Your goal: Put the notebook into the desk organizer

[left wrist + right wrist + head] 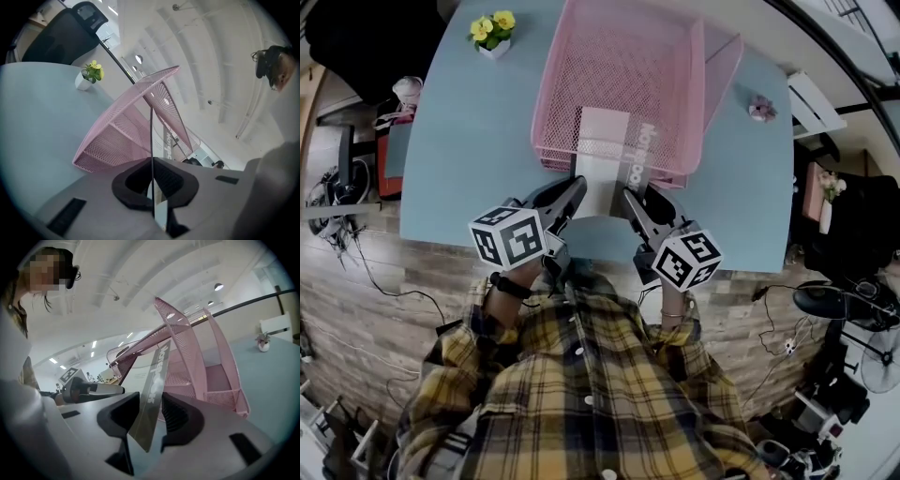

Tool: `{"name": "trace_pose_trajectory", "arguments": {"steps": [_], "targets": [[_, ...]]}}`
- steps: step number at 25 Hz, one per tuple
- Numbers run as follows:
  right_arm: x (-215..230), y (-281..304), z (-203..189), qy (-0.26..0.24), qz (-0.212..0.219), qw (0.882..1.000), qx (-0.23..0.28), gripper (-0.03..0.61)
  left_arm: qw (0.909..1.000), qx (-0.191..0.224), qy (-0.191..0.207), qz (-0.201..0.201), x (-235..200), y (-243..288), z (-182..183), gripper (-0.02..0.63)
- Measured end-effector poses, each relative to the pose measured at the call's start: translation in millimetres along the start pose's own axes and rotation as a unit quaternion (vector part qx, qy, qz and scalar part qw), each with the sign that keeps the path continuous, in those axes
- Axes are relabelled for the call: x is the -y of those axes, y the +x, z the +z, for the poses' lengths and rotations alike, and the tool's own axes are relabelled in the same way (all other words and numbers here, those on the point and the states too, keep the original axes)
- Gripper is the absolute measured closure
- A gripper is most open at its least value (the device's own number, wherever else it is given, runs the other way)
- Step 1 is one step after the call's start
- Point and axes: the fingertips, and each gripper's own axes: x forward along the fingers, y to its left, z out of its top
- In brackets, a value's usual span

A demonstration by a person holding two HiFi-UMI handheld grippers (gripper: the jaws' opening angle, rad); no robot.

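Note:
A white notebook [602, 155] lies with its far end inside the pink mesh desk organizer [553, 84] and its near end sticking out over the blue table [459, 169]. My left gripper [579, 183] is shut on the notebook's near left corner; in the left gripper view the thin notebook edge [151, 136] runs straight between the closed jaws [153, 180]. My right gripper [630, 195] is at the near right corner. In the right gripper view the notebook [154, 390] stands between the parted jaws [151, 416] with a gap beside it. The organizer [220, 371] is just ahead.
A small white pot of yellow flowers [493, 33] stands at the table's far left, and a small pink flower ornament [760, 108] at the right. The table's near edge runs just under the grippers. Chairs, cables and office clutter surround the table.

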Motion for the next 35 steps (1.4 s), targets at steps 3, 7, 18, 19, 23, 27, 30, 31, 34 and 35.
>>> {"name": "trace_pose_trajectory", "arguments": {"steps": [3, 7, 18, 19, 23, 27, 30, 31, 34, 35], "targets": [[-2.4, -2.3, 1.6, -0.016, 0.004, 1.000, 0.003, 0.412, 1.0000, 0.003, -0.003, -0.002, 0.1, 0.8, 3.7, 0.609], [-8.9, -6.7, 1.8, -0.065, 0.006, 0.998, 0.004, 0.335, 0.9999, 0.006, -0.006, -0.006, 0.3, 2.9, 8.9, 0.609], [-21.9, -10.7, -8.5, -0.226, -0.024, 0.974, -0.018, 0.247, 0.9997, 0.003, -0.021, -0.016, 3.3, 10.2, 17.1, 0.607], [-22.2, -9.5, -9.7, -0.241, -0.028, 0.970, -0.023, 0.245, 0.9996, 0.004, -0.023, -0.017, 3.1, 10.6, 18.1, 0.607], [-24.2, -6.6, -9.5, -0.257, -0.031, 0.966, -0.020, 0.239, 0.9994, 0.008, -0.027, -0.019, 2.2, 10.6, 20.0, 0.606], [-26.0, -5.2, -13.2, -0.289, -0.045, 0.956, -0.030, 0.218, 0.9992, 0.010, -0.032, -0.022, 2.1, 11.0, 19.8, 0.607], [-25.6, -3.8, -13.6, -0.305, -0.057, 0.950, -0.028, 0.215, 0.9990, 0.010, -0.035, -0.026, 3.2, 10.8, 20.0, 0.606], [-25.5, -3.0, -13.0, -0.311, -0.061, 0.948, -0.026, 0.215, 0.9990, 0.011, -0.035, -0.027, 3.7, 10.4, 20.5, 0.604], [-26.4, -1.3, -9.4, -0.326, -0.069, 0.943, -0.017, 0.215, 0.9995, 0.017, -0.016, -0.021, 4.8, 9.1, 24.0, 0.598], [-26.7, -1.2, -8.1, -0.327, -0.071, 0.942, -0.014, 0.215, 0.9997, 0.017, -0.004, -0.015, 4.8, 8.6, 24.9, 0.593]]}}
